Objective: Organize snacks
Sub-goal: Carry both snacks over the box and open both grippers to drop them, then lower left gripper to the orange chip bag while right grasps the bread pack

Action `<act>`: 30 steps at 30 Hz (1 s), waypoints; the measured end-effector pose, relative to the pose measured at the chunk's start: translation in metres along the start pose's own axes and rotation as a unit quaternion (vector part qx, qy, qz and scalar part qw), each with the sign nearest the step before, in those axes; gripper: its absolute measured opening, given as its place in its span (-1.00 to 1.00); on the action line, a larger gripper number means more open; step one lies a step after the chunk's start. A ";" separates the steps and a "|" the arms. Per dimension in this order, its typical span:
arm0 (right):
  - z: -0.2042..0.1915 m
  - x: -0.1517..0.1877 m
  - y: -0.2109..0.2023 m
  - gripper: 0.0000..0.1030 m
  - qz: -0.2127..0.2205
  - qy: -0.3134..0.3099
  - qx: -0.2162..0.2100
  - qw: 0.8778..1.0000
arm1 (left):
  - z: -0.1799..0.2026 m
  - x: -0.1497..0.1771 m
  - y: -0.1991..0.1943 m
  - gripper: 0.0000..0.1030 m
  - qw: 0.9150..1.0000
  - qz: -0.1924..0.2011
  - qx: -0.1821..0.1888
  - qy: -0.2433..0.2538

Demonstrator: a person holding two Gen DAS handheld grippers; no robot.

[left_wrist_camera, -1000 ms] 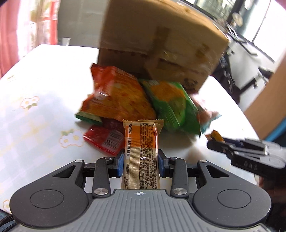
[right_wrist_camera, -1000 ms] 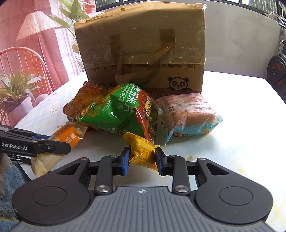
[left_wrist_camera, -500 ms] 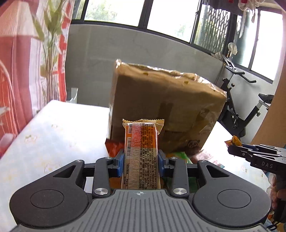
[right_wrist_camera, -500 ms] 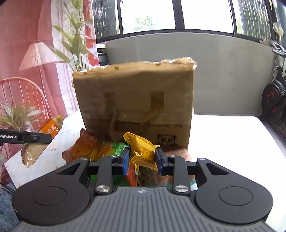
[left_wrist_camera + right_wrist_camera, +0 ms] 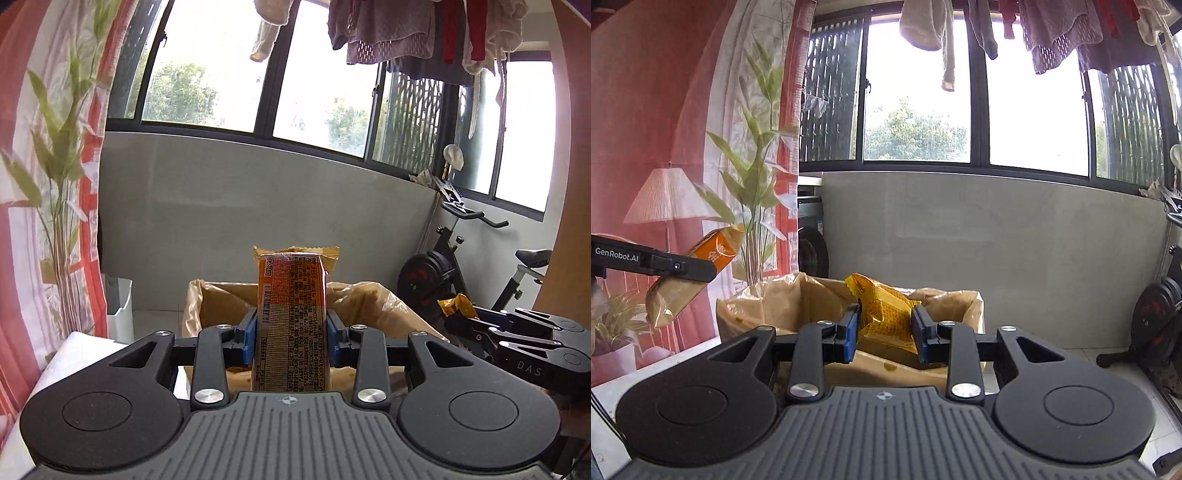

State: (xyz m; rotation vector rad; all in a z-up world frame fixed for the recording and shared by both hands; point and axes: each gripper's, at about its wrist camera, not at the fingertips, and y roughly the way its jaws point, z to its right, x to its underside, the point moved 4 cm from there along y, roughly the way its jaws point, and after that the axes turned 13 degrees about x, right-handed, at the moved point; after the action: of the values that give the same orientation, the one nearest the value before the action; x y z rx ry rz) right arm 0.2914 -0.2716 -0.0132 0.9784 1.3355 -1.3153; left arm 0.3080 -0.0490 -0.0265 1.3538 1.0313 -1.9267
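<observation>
My left gripper point(image 5: 291, 332) is shut on a long orange snack bar point(image 5: 291, 317), held upright in front of the open top of a cardboard box point(image 5: 214, 302). My right gripper point(image 5: 884, 334) is shut on a small yellow snack packet point(image 5: 882, 314), held over the same box point(image 5: 768, 306). In the left wrist view the right gripper point(image 5: 476, 321) shows at the right with the yellow packet point(image 5: 456, 306). In the right wrist view the left gripper point(image 5: 701, 267) shows at the left with the orange bar point(image 5: 690, 277). The snack pile is out of view.
The white table point(image 5: 74, 354) shows at the lower left. A grey wall point(image 5: 997, 240) and windows stand behind the box. An exercise bike point(image 5: 461, 258) is at the right, a plant point(image 5: 753, 177) and a curtain at the left.
Both grippers have risen with their snacks from the pile on the table to the level of the box's open top. The pile has dropped out of view.
</observation>
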 end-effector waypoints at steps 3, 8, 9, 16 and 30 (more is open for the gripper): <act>-0.004 -0.004 0.028 -0.39 -0.004 0.006 0.002 1.000 | -0.001 -0.010 0.027 -0.26 1.000 -0.012 0.010 -0.019; -0.008 0.002 0.072 -0.38 -0.045 0.040 0.012 0.998 | -0.003 -0.009 0.079 -0.26 0.999 -0.037 0.004 -0.014; -0.007 0.005 0.078 -0.38 -0.057 0.050 0.013 0.997 | -0.002 -0.008 0.088 -0.26 0.999 -0.045 0.005 -0.011; -0.002 0.014 0.083 -0.19 -0.088 0.058 0.003 0.994 | -0.008 -0.004 0.114 0.28 0.998 -0.066 -0.002 -0.006; 0.024 0.029 0.021 0.23 -0.057 0.095 -0.005 0.994 | -0.046 0.002 0.032 0.40 0.998 -0.066 -0.013 -0.020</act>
State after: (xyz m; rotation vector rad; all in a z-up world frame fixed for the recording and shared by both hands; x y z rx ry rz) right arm 0.3084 -0.2964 -0.0436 1.0551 1.5602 -1.3253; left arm 0.3563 -0.0281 -0.0460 1.2548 1.1479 -2.0204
